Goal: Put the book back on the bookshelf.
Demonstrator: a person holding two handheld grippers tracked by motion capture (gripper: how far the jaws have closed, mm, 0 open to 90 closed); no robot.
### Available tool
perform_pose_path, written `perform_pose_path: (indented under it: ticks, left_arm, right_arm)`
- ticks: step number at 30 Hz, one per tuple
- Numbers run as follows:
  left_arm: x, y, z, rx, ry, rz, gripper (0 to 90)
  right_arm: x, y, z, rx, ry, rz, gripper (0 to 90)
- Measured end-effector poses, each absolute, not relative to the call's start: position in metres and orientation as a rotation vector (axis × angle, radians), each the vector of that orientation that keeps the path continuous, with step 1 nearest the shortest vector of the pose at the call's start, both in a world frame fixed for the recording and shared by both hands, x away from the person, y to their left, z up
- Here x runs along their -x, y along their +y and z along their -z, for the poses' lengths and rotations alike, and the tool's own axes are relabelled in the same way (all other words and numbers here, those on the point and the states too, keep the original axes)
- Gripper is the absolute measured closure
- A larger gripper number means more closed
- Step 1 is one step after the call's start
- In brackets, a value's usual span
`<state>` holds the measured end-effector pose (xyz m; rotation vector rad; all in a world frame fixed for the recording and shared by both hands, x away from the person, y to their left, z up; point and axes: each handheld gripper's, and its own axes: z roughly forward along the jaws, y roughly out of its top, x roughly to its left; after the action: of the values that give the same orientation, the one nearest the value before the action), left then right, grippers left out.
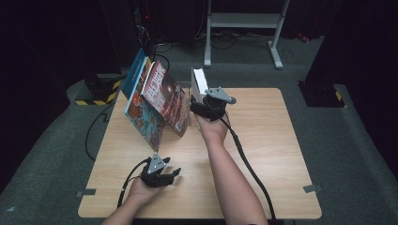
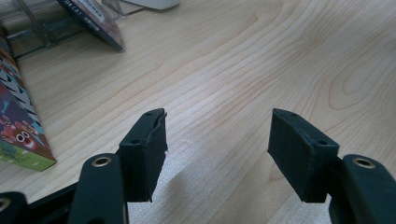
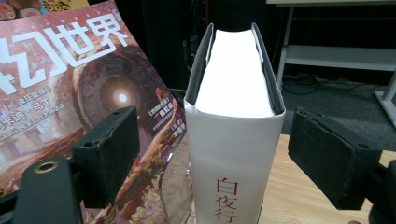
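Right gripper (image 3: 212, 156) jaws released, white book (image 3: 233, 154) upright between them, untouched, magazine (image 3: 70, 88) leaning beside. Left gripper (image 2: 217, 151) jaws released, empty, idle over bench (image 2: 261, 60).

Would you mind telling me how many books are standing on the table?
3, perhaps more hidden behind: a blue-edged book leaning at far left, a red-covered magazine leaning in front of it, and a thick white book upright between the open right gripper's jaws.

The high view looks down and forward over the whole surface (image 1: 263, 154). The right gripper view faces the white book (image 3: 233, 154) closely; both share it.
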<state>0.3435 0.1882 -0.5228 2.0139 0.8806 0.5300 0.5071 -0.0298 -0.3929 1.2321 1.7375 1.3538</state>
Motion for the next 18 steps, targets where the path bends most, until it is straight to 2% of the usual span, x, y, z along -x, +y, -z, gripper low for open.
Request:
perform_pose_path:
  ticks: [18]
  left_arm:
    - [-0.343, 0.188, 0.523, -2.015, 0.885, -0.533, 35.9]
  right_arm:
    - [-0.489, -0.038, 0.396, -1.237, 1.768, -1.325, 14.1]
